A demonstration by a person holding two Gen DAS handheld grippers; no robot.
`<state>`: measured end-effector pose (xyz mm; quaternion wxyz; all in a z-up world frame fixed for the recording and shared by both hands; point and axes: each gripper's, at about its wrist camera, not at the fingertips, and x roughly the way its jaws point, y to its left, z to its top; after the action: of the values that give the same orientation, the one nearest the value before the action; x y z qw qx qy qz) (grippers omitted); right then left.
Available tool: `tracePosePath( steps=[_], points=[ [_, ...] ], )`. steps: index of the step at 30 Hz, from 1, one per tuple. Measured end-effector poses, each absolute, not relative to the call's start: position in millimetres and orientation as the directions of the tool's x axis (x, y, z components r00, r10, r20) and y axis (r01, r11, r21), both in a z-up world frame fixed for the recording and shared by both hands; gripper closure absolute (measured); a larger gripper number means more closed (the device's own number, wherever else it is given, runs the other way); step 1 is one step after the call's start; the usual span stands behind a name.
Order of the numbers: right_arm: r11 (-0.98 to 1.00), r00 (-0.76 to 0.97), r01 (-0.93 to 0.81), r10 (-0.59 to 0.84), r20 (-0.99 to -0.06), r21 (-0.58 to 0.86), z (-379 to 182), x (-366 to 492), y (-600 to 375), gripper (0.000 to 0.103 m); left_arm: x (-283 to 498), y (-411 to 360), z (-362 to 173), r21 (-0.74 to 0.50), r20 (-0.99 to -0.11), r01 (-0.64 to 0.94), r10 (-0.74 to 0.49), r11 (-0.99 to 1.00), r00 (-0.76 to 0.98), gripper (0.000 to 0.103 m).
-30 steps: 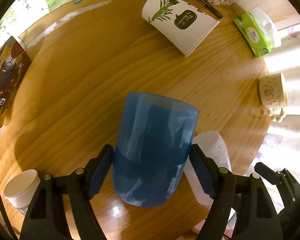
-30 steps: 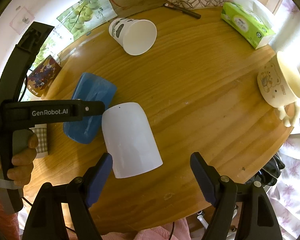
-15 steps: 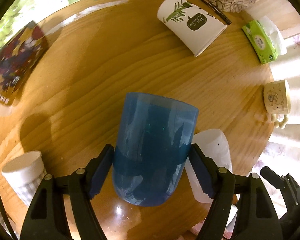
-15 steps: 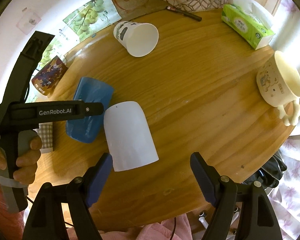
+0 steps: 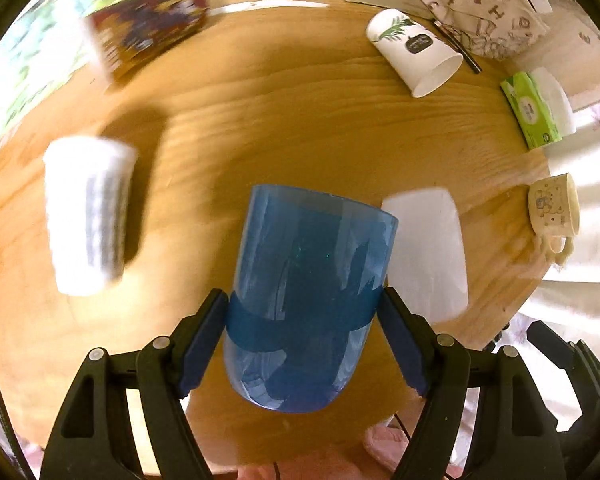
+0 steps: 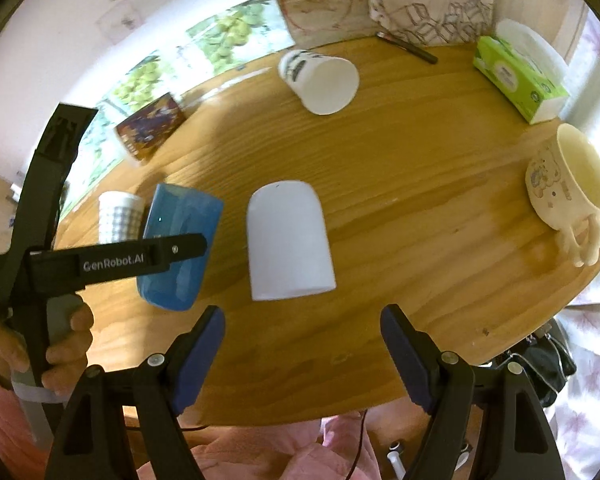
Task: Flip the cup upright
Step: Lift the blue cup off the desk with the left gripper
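My left gripper is shut on a translucent blue cup, held above the round wooden table with its rim pointing away from the camera. In the right wrist view the blue cup hangs tilted over the table's left side, held by the left gripper. A plain white cup lies on its side in the middle of the table, rim towards me; it also shows in the left wrist view. My right gripper is open and empty, just short of the white cup's rim.
A printed paper cup lies on its side at the back. A cream mug lies at the right edge. A ribbed white cup and a patterned cup are at the left. A green tissue box sits back right.
The left gripper has lifted and swung the blue cup, so the view sweeps right and the ribbed cup comes into view. The right gripper has shifted left, centring on the white cup.
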<state>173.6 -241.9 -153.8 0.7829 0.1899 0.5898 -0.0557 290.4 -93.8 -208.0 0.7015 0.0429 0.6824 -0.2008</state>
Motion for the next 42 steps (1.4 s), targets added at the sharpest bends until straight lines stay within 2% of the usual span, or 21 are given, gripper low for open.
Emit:
tracePosePath(
  steps=[10,24,36,42],
  points=[
    [0.941,0.322,0.201,0.200,-0.925,0.273,-144,143,-228,0.023,228,-53,-193,-0.192,-0.974,0.192,-0.211,0.962,0.084,0.024],
    [0.931,0.265,0.105,0.312,-0.913,0.348,-142,127,-219,0.022,186,-33,-202,-0.236,-0.968,0.023,-0.238,0.971,0.086,0.024],
    [0.927,0.224,0.096,0.334,-0.915,0.362,-155,157,-226,0.022,190,-27,-225,-0.255,-0.966,-0.001,-0.255,0.967,0.030,0.023],
    [0.903,0.202,0.109,0.390,-0.898,0.417,-167,173,-226,0.022,193,-19,-233,-0.287,-0.958,0.001,-0.287,0.958,0.024,0.023]
  ],
)
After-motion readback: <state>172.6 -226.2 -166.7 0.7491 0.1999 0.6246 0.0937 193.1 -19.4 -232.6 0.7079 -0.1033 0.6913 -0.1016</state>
